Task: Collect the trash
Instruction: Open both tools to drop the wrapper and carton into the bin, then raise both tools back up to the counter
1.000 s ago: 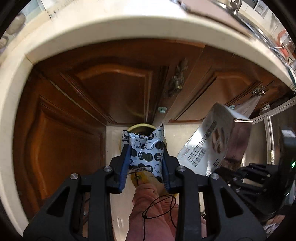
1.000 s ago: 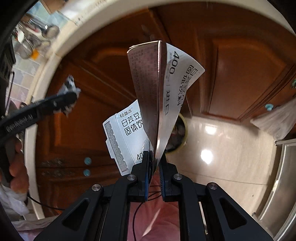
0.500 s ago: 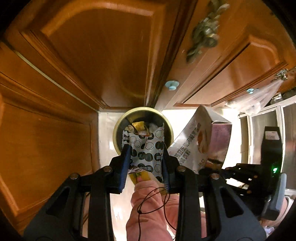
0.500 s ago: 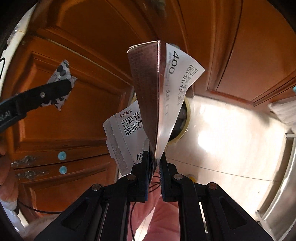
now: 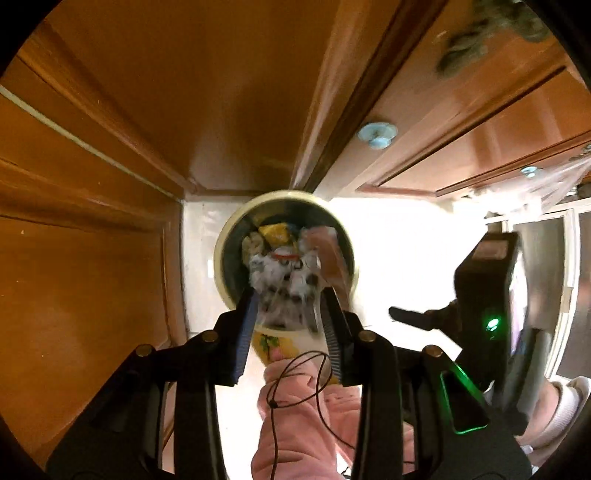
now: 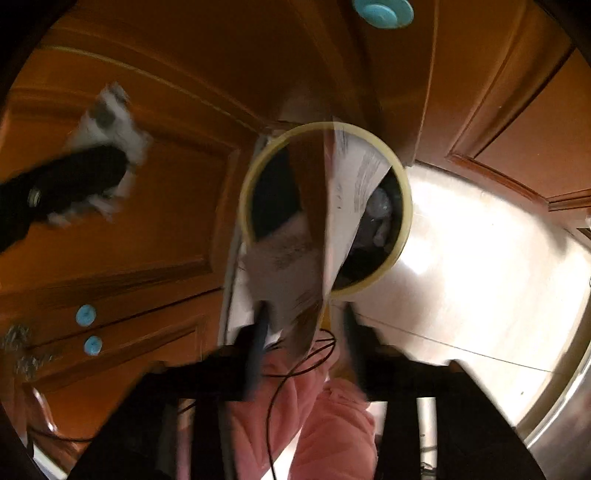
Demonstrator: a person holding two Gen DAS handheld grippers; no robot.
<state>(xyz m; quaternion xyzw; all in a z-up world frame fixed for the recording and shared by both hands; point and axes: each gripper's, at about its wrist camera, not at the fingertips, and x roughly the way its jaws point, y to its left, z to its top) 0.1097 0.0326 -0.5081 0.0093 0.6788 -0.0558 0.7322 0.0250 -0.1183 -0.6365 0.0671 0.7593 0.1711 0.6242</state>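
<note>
A round bin with a cream rim (image 5: 221,258) stands on the floor and holds crumpled litter. My left gripper (image 5: 290,314) points straight down over it. A blurred black-and-white polka-dot wrapper (image 5: 284,291) still spans the gap between its pads while the jaws are opening. In the right wrist view that wrapper (image 6: 110,122) sticks out at the left gripper's tip. My right gripper (image 6: 304,325) hangs above the same bin (image 6: 404,206) with its jaws opening wide. The white and brown cardboard box (image 6: 343,192) is loose between the fingers, tipped into the bin's mouth.
Brown wooden cabinet doors with pale blue knobs (image 5: 376,133) (image 6: 382,11) close in behind and to the left of the bin. A glossy pale floor (image 6: 480,277) lies to the right. A person's pink clothing (image 5: 295,406) and a slipper (image 5: 569,398) are below.
Both grippers have dropped close to the bin. The right jaws, shut on the box before, have spread apart and the box is slipping down. The wrapper now looks blurred.
</note>
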